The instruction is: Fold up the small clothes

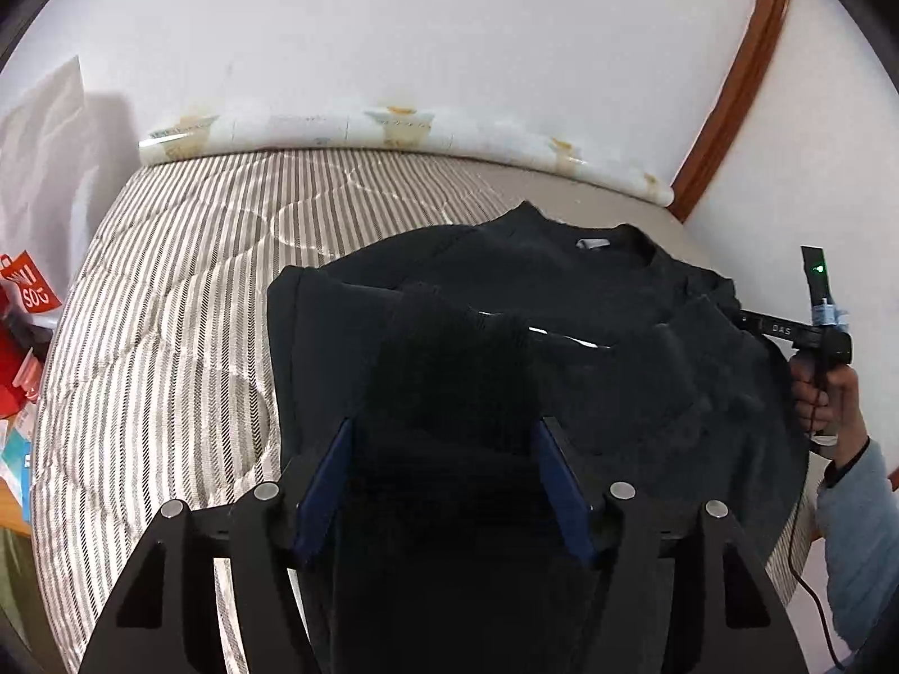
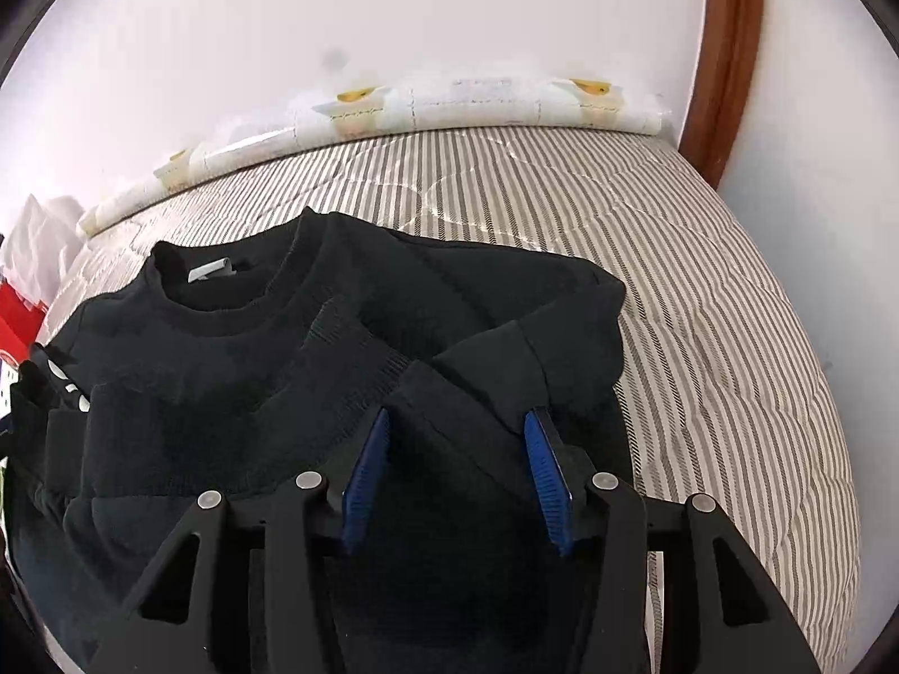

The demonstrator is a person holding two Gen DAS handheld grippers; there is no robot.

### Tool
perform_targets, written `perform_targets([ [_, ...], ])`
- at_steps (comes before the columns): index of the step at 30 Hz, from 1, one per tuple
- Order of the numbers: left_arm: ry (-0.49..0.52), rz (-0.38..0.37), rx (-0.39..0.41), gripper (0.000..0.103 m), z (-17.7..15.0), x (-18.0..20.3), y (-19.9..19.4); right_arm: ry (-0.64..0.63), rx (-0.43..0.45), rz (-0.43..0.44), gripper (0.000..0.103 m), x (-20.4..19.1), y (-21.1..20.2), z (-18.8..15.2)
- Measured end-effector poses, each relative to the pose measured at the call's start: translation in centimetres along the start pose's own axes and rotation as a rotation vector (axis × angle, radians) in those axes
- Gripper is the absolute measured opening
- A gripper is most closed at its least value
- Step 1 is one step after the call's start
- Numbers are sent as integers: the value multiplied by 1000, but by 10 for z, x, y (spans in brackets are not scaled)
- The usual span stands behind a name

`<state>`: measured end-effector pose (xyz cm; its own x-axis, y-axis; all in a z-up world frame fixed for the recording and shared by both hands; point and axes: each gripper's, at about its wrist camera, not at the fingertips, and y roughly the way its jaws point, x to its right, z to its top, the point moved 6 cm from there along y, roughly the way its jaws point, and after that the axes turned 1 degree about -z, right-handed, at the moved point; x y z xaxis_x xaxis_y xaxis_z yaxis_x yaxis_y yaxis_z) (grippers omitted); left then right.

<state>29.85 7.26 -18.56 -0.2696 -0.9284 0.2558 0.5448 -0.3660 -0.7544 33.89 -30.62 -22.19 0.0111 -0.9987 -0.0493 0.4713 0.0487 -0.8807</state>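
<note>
A small black sweatshirt point(image 1: 562, 303) lies on the striped bed, collar with a white label toward the wall, both sleeves folded in over the chest. My left gripper point(image 1: 444, 432) has its blue pads apart, with a bunch of the black hem fabric between them. My right gripper point(image 2: 458, 421) also has its pads apart over the lower right part of the sweatshirt point(image 2: 281, 348), with fabric and a sleeve cuff point(image 2: 505, 359) between them. The right gripper's body shows in the left wrist view point(image 1: 814, 331), held by a hand at the sweatshirt's right side.
The striped quilted bed cover point(image 1: 180, 292) also shows in the right wrist view point(image 2: 702, 292). A patterned roll point(image 1: 393, 129) lies along the white wall. A brown wooden frame point(image 1: 730, 84) stands at the right. Red bags and clutter point(image 1: 22, 337) sit left of the bed.
</note>
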Motion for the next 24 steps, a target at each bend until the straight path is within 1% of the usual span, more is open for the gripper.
perform_targets([
  [2,7,17,-9,63,3,-2,7,-24,11,5,50,-2,1,2],
  [3,5,16,-13,63,4,-4,10,-35,16,5,47,-3,1,3],
  [4,-5,15,-20,62,5,-5,13,-52,21,14,39,-6,1,4],
  [5,-22,13,-31,56,7,-7,17,-64,22,24,34,-10,2,5],
  [6,-36,22,-34,47,8,-9,18,-81,22,39,17,-14,2,5],
  [7,-43,42,-31,41,9,-10,19,-96,24,47,13,-17,2,5],
  [8,-44,67,-24,19,11,-12,19,-114,43,35,12,-19,0,7],
  [9,-41,93,-2,13,13,-13,14,-128,66,29,10,-21,-3,8],
  [10,-51,78,11,11,15,-14,11,-129,107,34,9,-20,-11,11],
  [12,-97,41,69,10,20,-16,-1,-82,188,51,8,-10,-30,20],
  [13,-109,33,92,10,23,-17,-6,-37,230,69,8,-2,-39,26],
  [15,-135,23,144,10,30,-18,-15,84,288,150,8,21,-54,35],
  [16,-147,24,159,10,32,-19,-16,131,308,166,8,31,-57,37],
  [17,-160,37,174,10,35,-20,-16,164,320,165,8,40,-58,38],
  [19,-177,52,176,10,40,-22,-10,197,300,152,7,49,-48,35],
  [20,-190,56,168,10,42,-23,-5,205,273,135,7,51,-40,34],
  [22,-207,77,133,10,44,-24,8,204,219,73,7,54,-23,28],
  [24,-199,130,96,10,43,-25,22,190,206,17,7,56,-12,25],
])
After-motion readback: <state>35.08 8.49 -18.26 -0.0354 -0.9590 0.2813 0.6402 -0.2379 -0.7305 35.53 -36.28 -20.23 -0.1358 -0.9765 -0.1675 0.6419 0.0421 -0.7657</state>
